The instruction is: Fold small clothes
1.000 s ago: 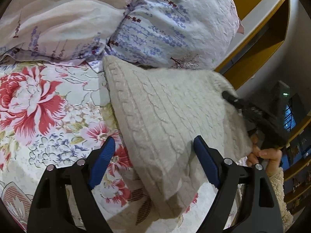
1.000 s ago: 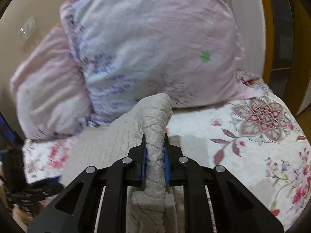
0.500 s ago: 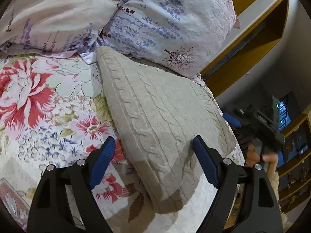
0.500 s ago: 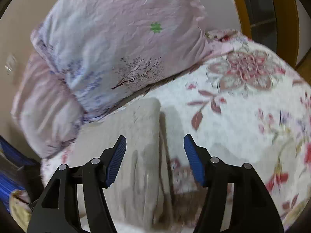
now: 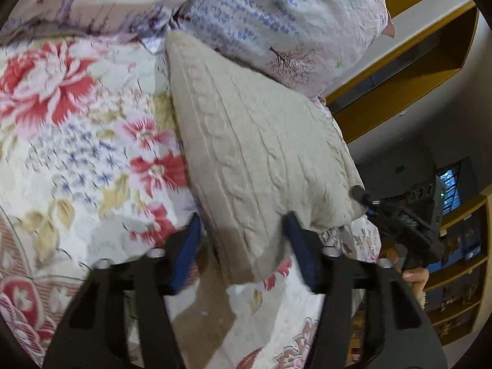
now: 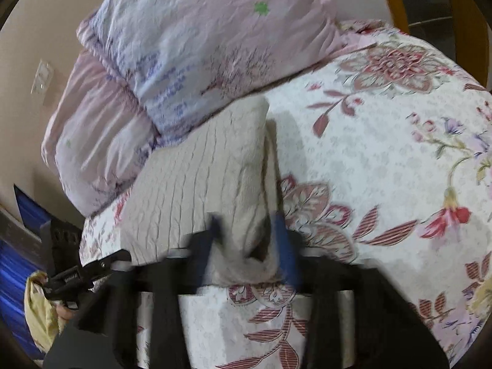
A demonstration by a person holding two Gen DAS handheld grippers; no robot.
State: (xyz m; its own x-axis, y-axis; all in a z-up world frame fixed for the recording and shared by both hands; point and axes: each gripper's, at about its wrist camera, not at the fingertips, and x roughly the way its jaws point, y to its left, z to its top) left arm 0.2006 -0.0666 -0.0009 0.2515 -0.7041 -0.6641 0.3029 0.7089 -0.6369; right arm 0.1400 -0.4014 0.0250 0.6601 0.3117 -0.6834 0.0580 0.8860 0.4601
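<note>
A beige cable-knit sweater (image 5: pixel 255 153) lies folded on the floral bedspread (image 5: pixel 77 141), its far end against the pillows. My left gripper (image 5: pixel 246 246) is open, its blue pads on either side of the sweater's near left corner. In the right wrist view the sweater (image 6: pixel 196 184) shows its thick folded right edge. My right gripper (image 6: pixel 249 233) is open but narrow, its blurred blue pads close on both sides of that near edge. The right gripper also shows in the left wrist view (image 5: pixel 399 215), and the left gripper in the right wrist view (image 6: pixel 77 264).
Two pale floral pillows (image 5: pixel 276 15) are stacked at the head of the bed, also in the right wrist view (image 6: pixel 200 46). Wooden shelving (image 5: pixel 415 61) stands beyond the bed on the right. The bedspread (image 6: pixel 384 169) stretches right of the sweater.
My right gripper let go of the sweater's raised edge, which dropped flat, then came back around the near edge with jaws narrowing. My left gripper moved in onto the near left corner, its jaws narrowing.
</note>
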